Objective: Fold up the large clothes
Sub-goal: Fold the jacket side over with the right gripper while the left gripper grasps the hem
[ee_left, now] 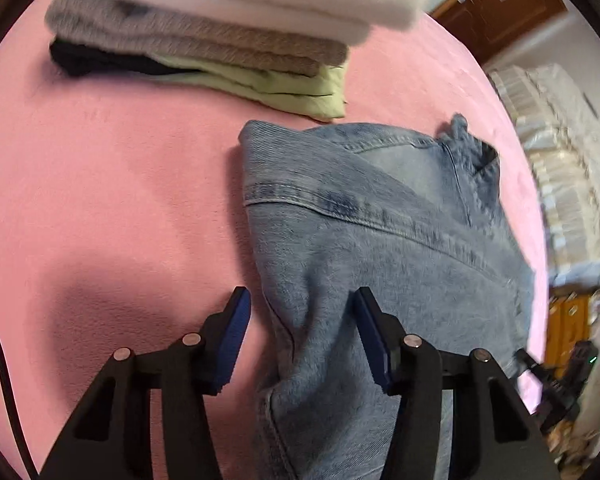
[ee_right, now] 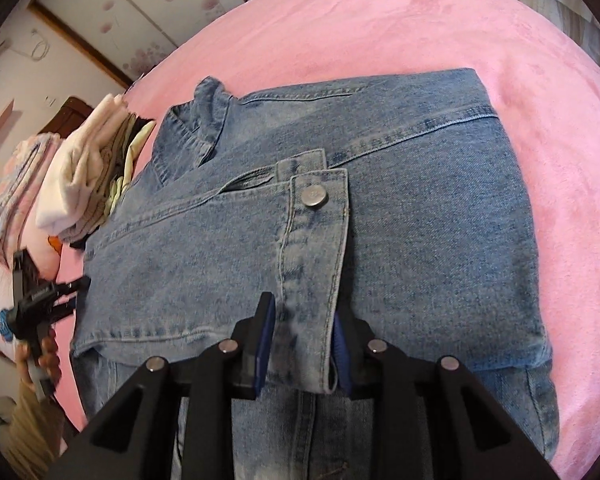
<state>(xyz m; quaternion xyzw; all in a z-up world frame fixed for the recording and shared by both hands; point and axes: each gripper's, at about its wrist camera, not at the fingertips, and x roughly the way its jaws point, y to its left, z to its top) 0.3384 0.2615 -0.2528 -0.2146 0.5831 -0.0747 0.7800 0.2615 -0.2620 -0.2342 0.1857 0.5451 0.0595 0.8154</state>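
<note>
A light blue denim jacket point(ee_left: 400, 220) lies folded on the pink bed cover point(ee_left: 100, 200). My left gripper point(ee_left: 304, 320) stands open over the jacket's near left edge. A raised fold of denim sits between its blue pads, and the left pad is clear of the cloth. In the right wrist view the jacket point(ee_right: 440, 240) fills the middle, with a sleeve cuff and its metal button point(ee_right: 315, 196) laid across the top. My right gripper point(ee_right: 304, 340) is open, its fingers flanking the cuff's near end, which lies flat.
A stack of folded clothes point(ee_left: 220, 40), white, grey, green and black, sits on the bed beyond the jacket and shows again as the pile point(ee_right: 84, 184). A hand point(ee_right: 46, 352) holds the other gripper at the left. Wooden furniture point(ee_left: 500, 4) and a lace-covered surface point(ee_left: 560, 160) lie past the bed's edge.
</note>
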